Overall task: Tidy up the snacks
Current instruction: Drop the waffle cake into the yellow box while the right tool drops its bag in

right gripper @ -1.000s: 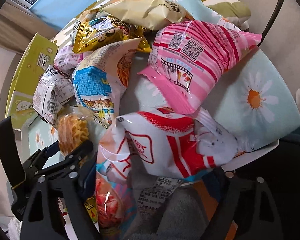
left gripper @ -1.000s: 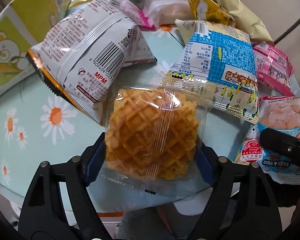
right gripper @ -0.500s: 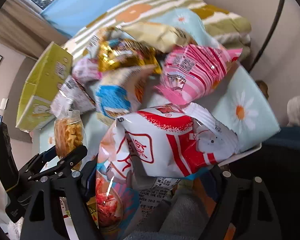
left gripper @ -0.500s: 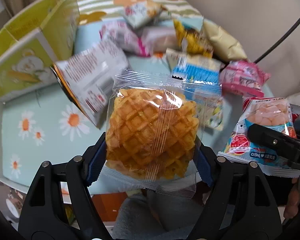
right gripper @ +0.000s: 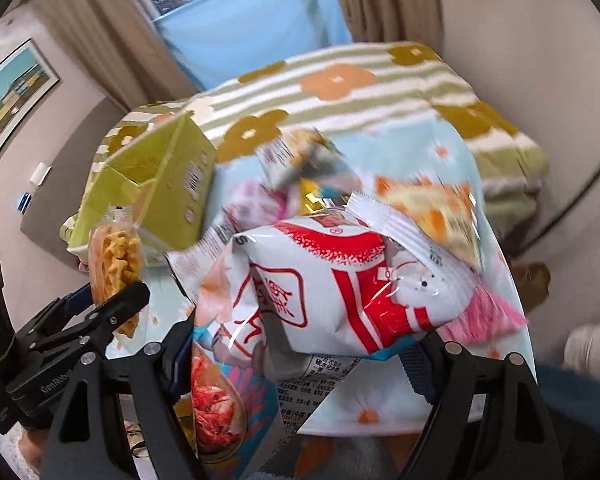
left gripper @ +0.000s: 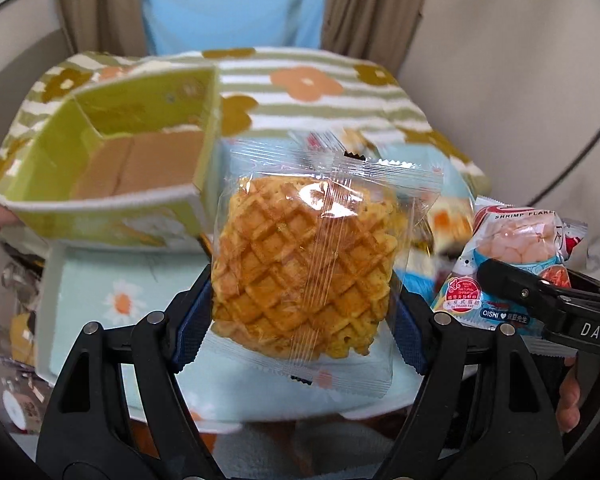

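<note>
Transfer step, both loads lifted clear of the tabletop (left gripper: 100, 280): the left claw (left gripper: 300, 312) is clamped on a wrapped waffle (left gripper: 304, 264), the right claw (right gripper: 300, 344) on a shrimp-flake bag (right gripper: 332, 292). The open green box (left gripper: 140, 148) stands at the tabletop's far left corner. Next, judged: carry each over the box and release.

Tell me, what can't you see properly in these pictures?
- Snack pile, right wrist view: motion blur smears the packets, so their kinds are unreadable.
- Same pile, left wrist view: mostly hidden behind the waffle.
- Box inside, left wrist view: only part of the floor shows; the near wall hides the rest.
- Shrimp bag, right wrist view: its lower end is cut off behind the right gripper.
</note>
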